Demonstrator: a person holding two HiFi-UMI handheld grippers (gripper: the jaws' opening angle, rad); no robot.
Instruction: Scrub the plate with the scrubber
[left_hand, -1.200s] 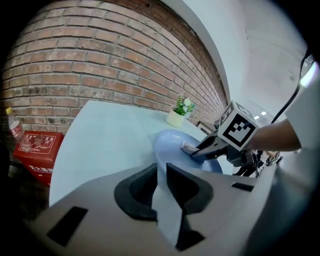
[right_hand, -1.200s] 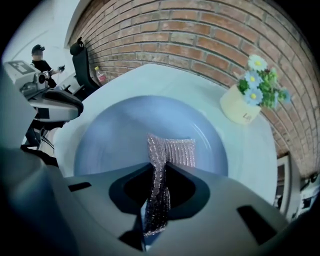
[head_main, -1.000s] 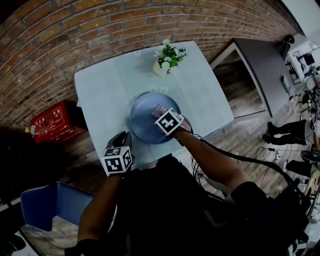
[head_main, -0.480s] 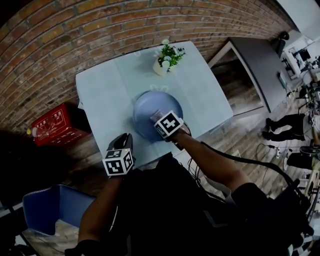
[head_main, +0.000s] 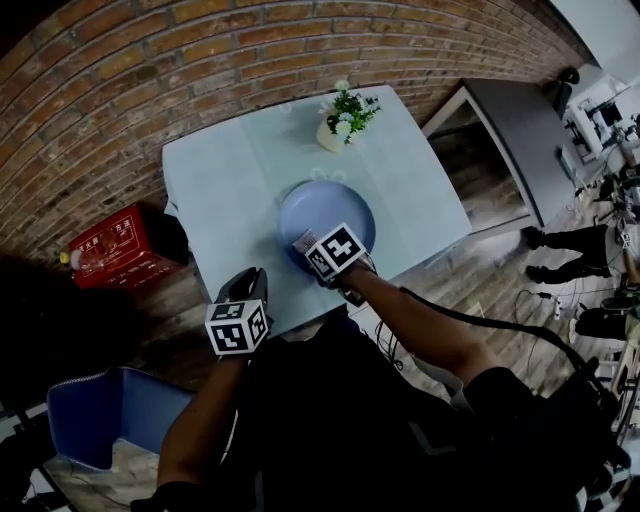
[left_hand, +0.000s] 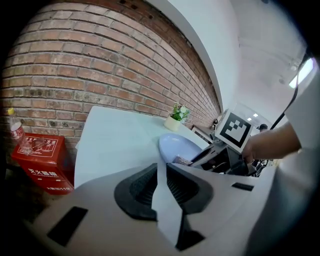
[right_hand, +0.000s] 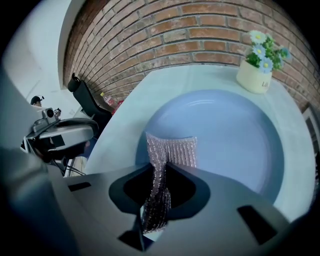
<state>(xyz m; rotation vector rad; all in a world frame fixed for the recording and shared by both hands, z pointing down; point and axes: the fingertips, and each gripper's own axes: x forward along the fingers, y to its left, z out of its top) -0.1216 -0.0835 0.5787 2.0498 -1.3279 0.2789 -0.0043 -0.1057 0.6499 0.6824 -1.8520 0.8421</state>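
A round blue plate (head_main: 338, 203) lies on the pale table (head_main: 220, 180). My right gripper (head_main: 301, 243) is shut on a silvery mesh scrubber (right_hand: 172, 150), whose free end lies on the plate (right_hand: 225, 140) at its near left rim. The scrubber (head_main: 298, 240) shows just ahead of the marker cube. My left gripper (head_main: 250, 277) hovers at the table's near edge, left of the plate. Its jaws (left_hand: 161, 172) stand slightly apart with nothing between them. The left gripper view also shows the plate (left_hand: 182, 147) and the right gripper (left_hand: 201, 158).
A small pot of flowers (head_main: 338, 130) stands behind the plate, near the far table edge. A red box (head_main: 105, 250) sits on the floor left of the table, below the brick wall. A blue chair (head_main: 110, 415) is at the near left.
My right gripper has dragged the scrubber from the plate's middle toward its near left rim. The left gripper has stayed at the table's near edge.
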